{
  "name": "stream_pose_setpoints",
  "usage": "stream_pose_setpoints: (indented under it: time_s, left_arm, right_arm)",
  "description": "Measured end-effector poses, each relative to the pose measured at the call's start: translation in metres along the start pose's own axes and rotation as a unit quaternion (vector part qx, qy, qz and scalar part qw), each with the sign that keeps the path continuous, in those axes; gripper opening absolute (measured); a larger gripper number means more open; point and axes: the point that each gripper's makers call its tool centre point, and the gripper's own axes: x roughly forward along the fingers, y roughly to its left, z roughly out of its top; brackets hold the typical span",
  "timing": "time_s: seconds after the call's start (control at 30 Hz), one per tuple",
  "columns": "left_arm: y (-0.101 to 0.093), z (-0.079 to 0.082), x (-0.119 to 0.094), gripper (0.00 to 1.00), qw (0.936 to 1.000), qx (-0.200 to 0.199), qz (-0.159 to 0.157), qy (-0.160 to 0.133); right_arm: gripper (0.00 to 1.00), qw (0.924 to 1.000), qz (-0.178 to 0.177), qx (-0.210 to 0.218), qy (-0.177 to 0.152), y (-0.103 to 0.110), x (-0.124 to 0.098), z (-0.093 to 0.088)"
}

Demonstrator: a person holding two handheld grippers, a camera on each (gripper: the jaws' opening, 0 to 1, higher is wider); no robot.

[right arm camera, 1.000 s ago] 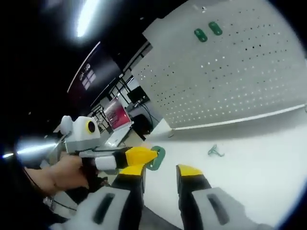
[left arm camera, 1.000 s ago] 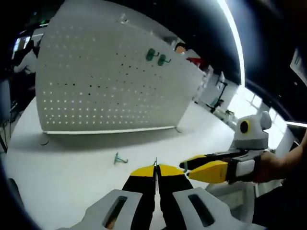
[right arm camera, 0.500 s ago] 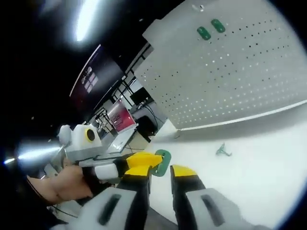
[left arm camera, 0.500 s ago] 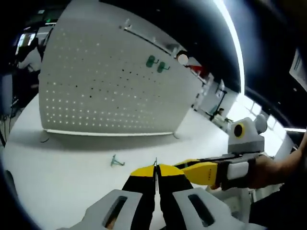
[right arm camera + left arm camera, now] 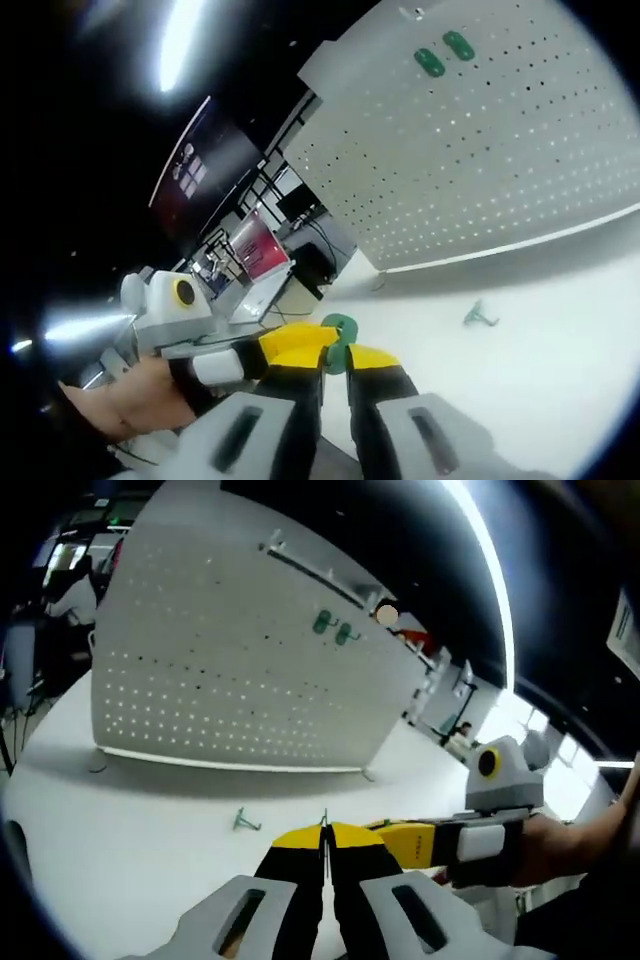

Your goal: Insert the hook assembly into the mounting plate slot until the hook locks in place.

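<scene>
A white pegboard stands upright on the white table; two green hooks hang near its top. Another small green hook lies loose on the table in front of it. My left gripper is shut on a flat green hook piece, which shows edge-on as a thin sliver between its jaws. The left gripper enters the right gripper view from the left. My right gripper has its jaws pressed in on the same piece.
A person's hand holds each gripper. Desks with a pink-lit screen stand beyond the table's edge behind the pegboard's end. Open table surface lies between the grippers and the pegboard.
The right gripper's jaws have narrowed from wide open to tight around the green piece held by the left gripper. Both grippers drew closer together.
</scene>
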Motion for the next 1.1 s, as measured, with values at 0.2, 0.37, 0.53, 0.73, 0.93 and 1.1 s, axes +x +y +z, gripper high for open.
stream_pose_setpoints:
  time_s: [0.2,0.37,0.53,0.73,0.93,1.1]
  left_arm:
    - [-0.002,0.005,-0.004,0.01,0.9996,-0.007,-0.002,-0.027]
    - [-0.004,0.008,-0.006,0.01,0.9994,-0.001,-0.003,-0.034]
    - [-0.004,0.007,-0.008,0.01,0.9993,0.007,0.003,-0.036]
    - [-0.008,0.006,-0.006,0.01,0.9993,0.014,-0.002,-0.034]
    - [-0.010,0.001,-0.005,0.01,0.9994,0.023,-0.003,-0.025]
    - [-0.010,0.000,-0.004,0.01,0.9992,0.030,-0.006,-0.026]
  right_arm:
    - [0.02,0.9999,0.004,-0.013,0.006,0.003,0.000,0.004]
    - [0.02,0.9998,0.002,-0.021,-0.004,0.007,0.000,0.005]
    - [0.01,0.9995,-0.001,-0.031,-0.007,0.008,-0.001,0.005]
    - [0.00,0.9990,-0.004,-0.043,-0.006,0.007,-0.003,0.004]
    - [0.00,0.9990,-0.011,-0.043,0.005,0.004,-0.005,0.000]
    - [0.00,0.9988,-0.016,-0.046,0.008,0.003,-0.006,-0.001]
